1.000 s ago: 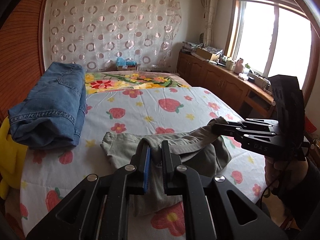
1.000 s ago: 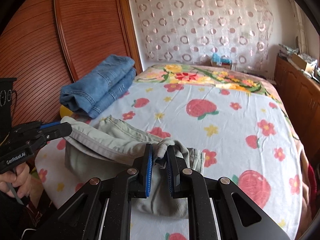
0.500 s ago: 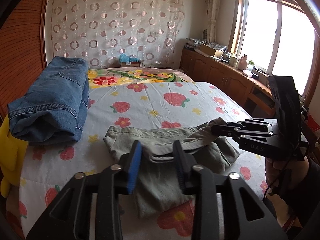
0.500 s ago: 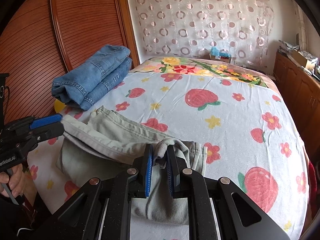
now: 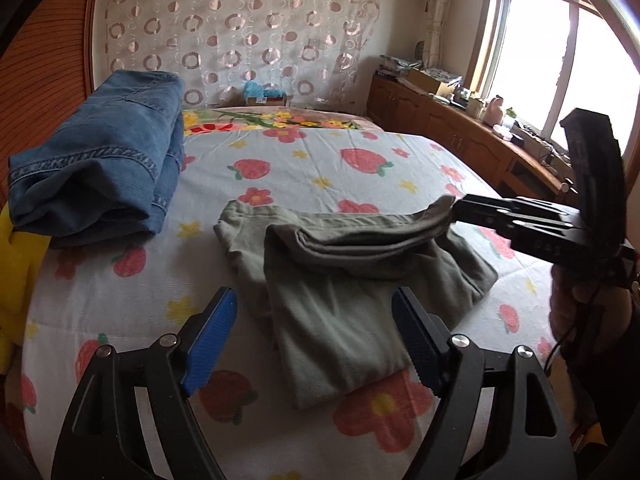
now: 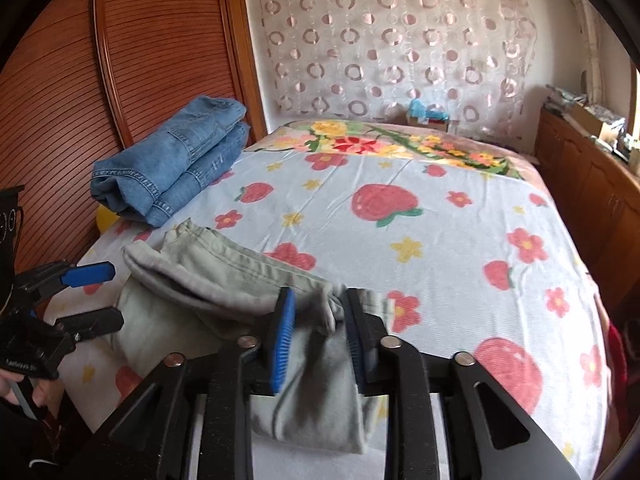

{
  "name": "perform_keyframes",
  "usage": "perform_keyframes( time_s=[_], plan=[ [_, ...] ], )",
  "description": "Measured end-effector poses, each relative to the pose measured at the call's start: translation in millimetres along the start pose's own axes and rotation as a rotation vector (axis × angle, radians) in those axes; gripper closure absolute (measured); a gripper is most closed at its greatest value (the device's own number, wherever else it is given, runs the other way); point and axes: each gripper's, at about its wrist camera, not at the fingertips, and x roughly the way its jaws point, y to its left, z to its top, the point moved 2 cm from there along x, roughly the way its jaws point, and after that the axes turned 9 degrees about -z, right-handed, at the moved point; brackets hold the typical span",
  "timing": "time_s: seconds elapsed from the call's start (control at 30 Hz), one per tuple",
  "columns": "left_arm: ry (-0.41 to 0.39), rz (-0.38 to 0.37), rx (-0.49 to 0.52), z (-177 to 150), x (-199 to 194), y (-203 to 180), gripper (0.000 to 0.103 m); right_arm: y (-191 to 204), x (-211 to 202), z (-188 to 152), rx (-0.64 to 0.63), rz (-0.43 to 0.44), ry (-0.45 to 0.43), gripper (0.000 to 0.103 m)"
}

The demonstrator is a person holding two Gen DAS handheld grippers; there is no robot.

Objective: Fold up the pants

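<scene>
Your left gripper [image 5: 314, 340] stands wide open over the near edge of the bed, its blue pads [image 5: 212, 340] spread well apart with nothing between them. Your right gripper [image 6: 318, 340] is parted by a moderate gap; a gathered bunch of cloth from the olive-green pants [image 5: 352, 280] sits between its fingers, but the frame is blurred there and you cannot tell whether either pad touches it. In the left wrist view the tip of that right gripper [image 5: 460, 210] meets the raised right corner of the waistband, which stands lifted above the rest of the garment.

The pants [image 6: 208, 280] lie folded over themselves on the near part of the strawberry-print bedsheet [image 6: 400, 232], a doubled band across the top and a flat panel reaching toward the near edge. In the right wrist view your left gripper [image 6: 96, 296] is just beside the left end of the pants, apart from the cloth.

Farther back on the left, a folded stack of blue jeans [image 5: 104, 160] rests on the bed, near the reddish wooden panel [image 6: 120, 60]. Beyond, a floral cover [image 6: 400, 144] crosses the head of the bed below a circle-patterned curtain [image 5: 240, 32].
</scene>
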Motion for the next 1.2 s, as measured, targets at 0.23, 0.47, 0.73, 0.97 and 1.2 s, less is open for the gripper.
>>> perform_keyframes(
  time_s=[0.23,0.47,0.73,0.97,1.2],
  plan=[
    [0.038,0.042,0.013,5.2,12.4,10.6,0.023,0.3,-5.1,-17.0,-0.092,0.020,0.036,0.062],
    [0.023,0.054,0.002,12.3,13.6,17.5,0.023,4.3,16.7,-4.2,-0.121,0.010,0.085,0.062],
    [0.018,0.057,-0.011,7.7,10.2,21.0,0.023,-0.8,51.1,23.0,-0.088,0.123,0.171,0.088],
    [0.028,0.059,-0.027,2.9,13.8,23.1,0.023,-6.9,62.6,31.8,-0.037,0.061,0.124,0.097],
    [0.035,0.067,-0.034,0.9,16.1,27.0,0.023,0.8,73.7,29.0,-0.049,0.020,0.138,0.097]
  ],
)
